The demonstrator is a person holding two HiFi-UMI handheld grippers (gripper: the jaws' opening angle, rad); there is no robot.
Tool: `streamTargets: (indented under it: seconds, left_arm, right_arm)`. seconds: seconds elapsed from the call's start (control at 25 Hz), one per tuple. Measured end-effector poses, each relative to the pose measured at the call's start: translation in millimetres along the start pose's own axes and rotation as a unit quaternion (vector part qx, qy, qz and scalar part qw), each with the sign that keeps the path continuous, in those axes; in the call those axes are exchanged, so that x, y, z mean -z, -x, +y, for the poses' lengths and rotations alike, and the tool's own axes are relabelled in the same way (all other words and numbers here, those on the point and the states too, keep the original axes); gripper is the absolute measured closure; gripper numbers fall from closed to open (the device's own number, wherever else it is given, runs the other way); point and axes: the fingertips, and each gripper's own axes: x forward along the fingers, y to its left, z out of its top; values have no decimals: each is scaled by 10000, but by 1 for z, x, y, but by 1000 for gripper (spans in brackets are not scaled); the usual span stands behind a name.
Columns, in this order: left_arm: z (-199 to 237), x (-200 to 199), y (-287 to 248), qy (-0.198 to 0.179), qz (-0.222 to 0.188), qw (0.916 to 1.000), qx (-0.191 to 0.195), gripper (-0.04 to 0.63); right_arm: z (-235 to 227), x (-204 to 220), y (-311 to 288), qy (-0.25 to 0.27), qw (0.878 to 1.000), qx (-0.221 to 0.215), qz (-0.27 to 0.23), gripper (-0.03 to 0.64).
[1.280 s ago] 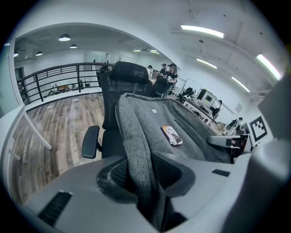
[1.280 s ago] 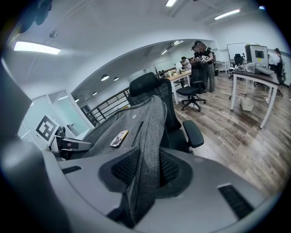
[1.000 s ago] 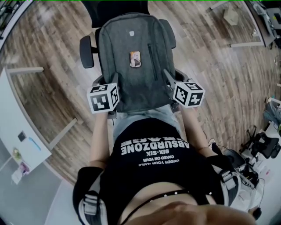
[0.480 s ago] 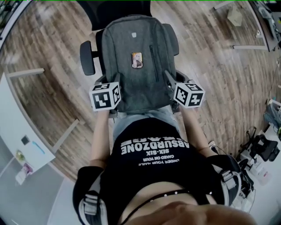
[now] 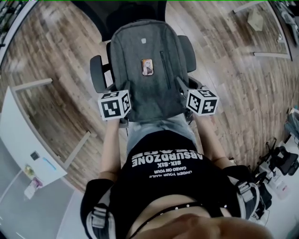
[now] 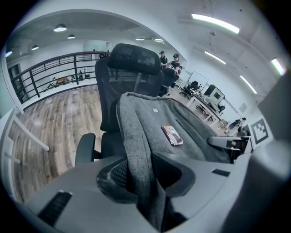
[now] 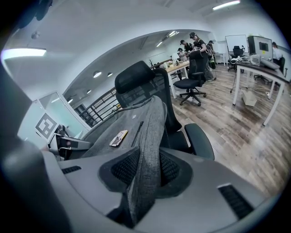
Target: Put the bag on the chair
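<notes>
The left gripper (image 5: 124,88) and right gripper (image 5: 180,87) pinch the grey fabric bag (image 5: 145,51) by its side edges, against the black office chair (image 5: 133,10). The chair's padded armrests (image 5: 96,73) flank the bag.

The left gripper (image 6: 146,178) fills the bottom of the frame, its jaws closed on the near side edge of the grey bag (image 6: 191,125), whose fabric runs up from between them toward the centre. The bag bears a small rectangular patch (image 6: 172,135) and leans against a black office chair (image 6: 134,59), whose headrest shows at upper centre and one armrest (image 6: 85,148) at lower left. Wooden floor (image 6: 54,113) and a dark railing (image 6: 50,73) fill the left, and the right gripper (image 6: 229,144) shows at the bag's far edge, mid right.
</notes>
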Motion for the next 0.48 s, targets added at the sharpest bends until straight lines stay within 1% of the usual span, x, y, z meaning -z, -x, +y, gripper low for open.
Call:
streamTargets:
  seconds: [0.48]
  left_arm:
    - [13, -17, -45, 89, 207, 9997, -72, 494]
  right_arm:
    - [-24, -15, -45, -47, 9998, 19, 211, 515]
